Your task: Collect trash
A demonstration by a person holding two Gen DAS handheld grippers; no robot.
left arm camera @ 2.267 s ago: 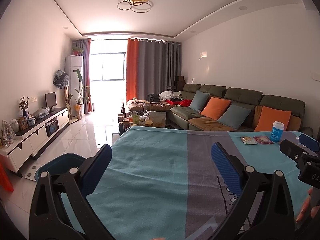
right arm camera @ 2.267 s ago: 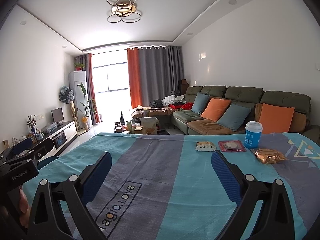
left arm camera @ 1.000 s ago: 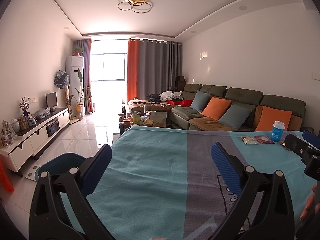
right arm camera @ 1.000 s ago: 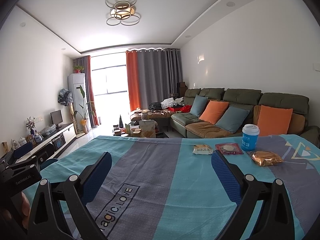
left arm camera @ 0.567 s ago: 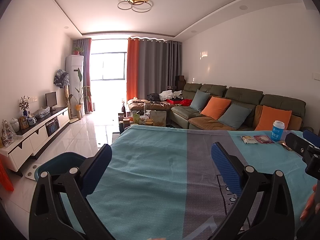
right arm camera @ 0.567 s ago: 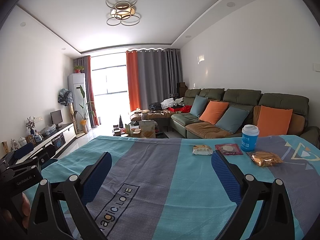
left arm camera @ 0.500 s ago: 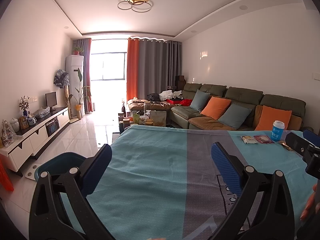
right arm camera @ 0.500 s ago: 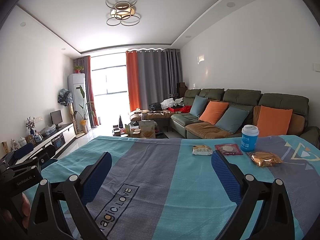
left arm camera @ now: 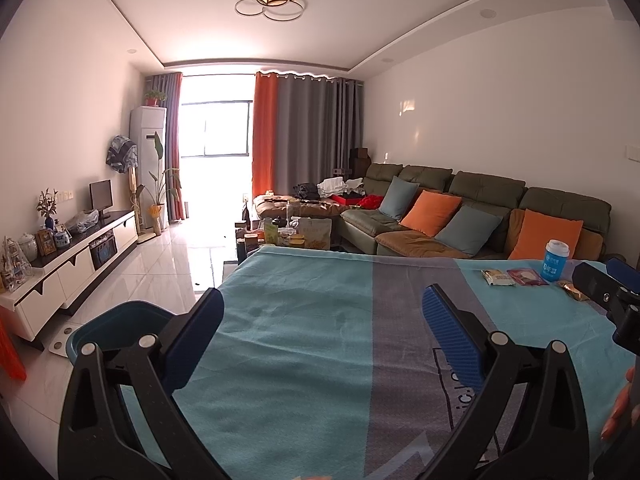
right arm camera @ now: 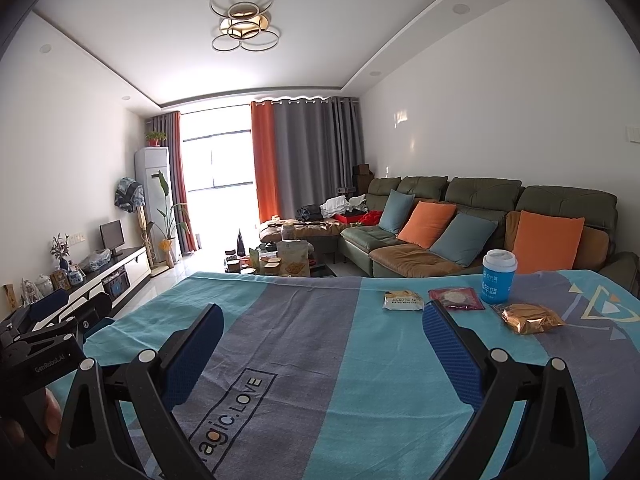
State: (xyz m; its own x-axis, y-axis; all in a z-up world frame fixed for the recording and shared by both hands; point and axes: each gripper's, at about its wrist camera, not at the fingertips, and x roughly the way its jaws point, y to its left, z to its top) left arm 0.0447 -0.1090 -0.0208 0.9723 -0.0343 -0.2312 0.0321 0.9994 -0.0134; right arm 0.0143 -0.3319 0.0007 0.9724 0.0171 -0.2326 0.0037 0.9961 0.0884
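Note:
Trash lies at the far right of the table: a white snack packet (right arm camera: 403, 300), a dark red packet (right arm camera: 457, 298), a blue paper cup (right arm camera: 498, 277) standing upright, and a crumpled gold wrapper (right arm camera: 530, 319). The same items show small in the left wrist view: the packets (left arm camera: 498, 277), the cup (left arm camera: 556, 259), the gold wrapper (left arm camera: 574, 291). My right gripper (right arm camera: 320, 354) is open and empty over the cloth, short of the packets. My left gripper (left arm camera: 320, 332) is open and empty over the table's left part. A teal bin (left arm camera: 116, 326) stands on the floor at the table's left edge.
The table wears a teal and grey striped cloth (right arm camera: 304, 344). Beyond it are a cluttered coffee table (right arm camera: 280, 260), a green sofa with orange and blue cushions (right arm camera: 472, 224), and a white TV cabinet (left arm camera: 72, 256) along the left wall.
The right gripper has crept a little forward and right toward the packets and cup. The left gripper has hardly moved. Both stay open.

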